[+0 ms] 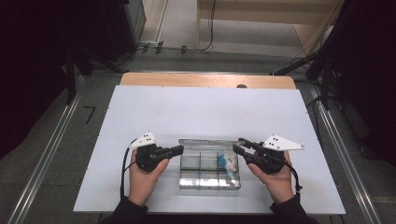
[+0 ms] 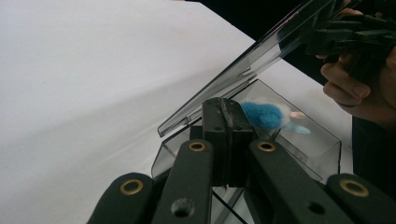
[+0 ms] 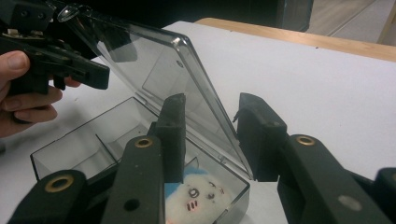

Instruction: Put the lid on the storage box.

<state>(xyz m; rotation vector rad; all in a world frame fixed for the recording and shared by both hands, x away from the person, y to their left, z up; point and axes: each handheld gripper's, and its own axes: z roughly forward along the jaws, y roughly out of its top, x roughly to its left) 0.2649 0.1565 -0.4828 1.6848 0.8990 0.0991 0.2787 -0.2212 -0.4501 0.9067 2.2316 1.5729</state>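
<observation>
Clear box (image 1: 208, 163), lower centre, lid (image 3: 159, 79) raised; left gripper (image 1: 181, 149) closed, empty; right gripper (image 1: 236, 148) part-open astride lid edge; plush toy (image 3: 198, 196) inside.

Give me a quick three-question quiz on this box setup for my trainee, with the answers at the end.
1. True or false: the lid of the clear box is fully shut.
2. Which jaws are pressed together? A: the left gripper. B: the right gripper.
3. What lies inside the box?
Key: 1, false: the lid stands raised. 2, A: the right gripper is open, with the lid's edge between its jaws. 3, a small blue and white plush toy.
</observation>
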